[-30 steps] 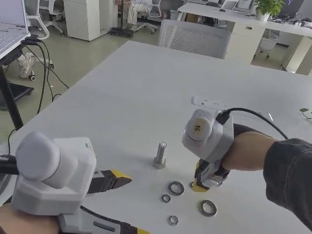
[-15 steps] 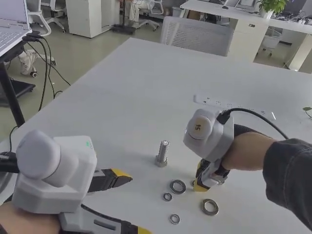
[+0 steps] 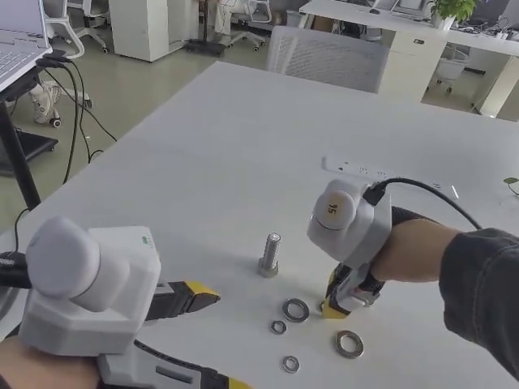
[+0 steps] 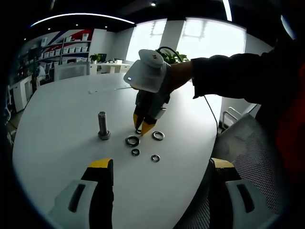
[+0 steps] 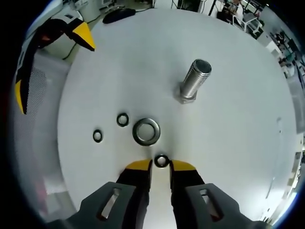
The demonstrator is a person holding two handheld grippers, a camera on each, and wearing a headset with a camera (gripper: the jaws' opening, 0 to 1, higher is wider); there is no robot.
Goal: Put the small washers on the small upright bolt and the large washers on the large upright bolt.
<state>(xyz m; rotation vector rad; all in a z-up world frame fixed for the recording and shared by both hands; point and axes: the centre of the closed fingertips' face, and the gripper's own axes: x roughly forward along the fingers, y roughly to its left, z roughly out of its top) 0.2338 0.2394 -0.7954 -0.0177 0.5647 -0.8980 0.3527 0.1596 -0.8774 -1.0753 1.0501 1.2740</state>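
Washers: I count five on the white table [image 3: 243, 146], two large and three small. One small washer [image 5: 161, 161] sits between the yellow tips of the right gripper [image 5: 161, 168], whose jaws stand a narrow gap apart and do not visibly pinch it. Just left lies a large washer [image 3: 295, 309]. A second large washer [image 3: 349, 344] lies nearer and to the right, with two loose small washers [image 3: 278, 327] [image 3: 289, 364] left of it. One upright bolt [image 3: 270, 254] stands just beyond. The right gripper's yellow sticker [image 3: 331, 210] reads 51, I think. The left gripper [image 4: 157, 164] hangs near left, jaws wide apart, empty.

One bolt [image 3: 269, 254] stands upright on the worktop [image 3: 243, 146]. Five washers lie near it: two large washers [image 3: 295, 309] [image 3: 349, 344] and three small washers [image 3: 278, 327] [image 3: 289, 364] [image 5: 161, 161]. There are two grippers, the left gripper [image 4: 162, 164] and the right gripper [image 3: 334, 306].
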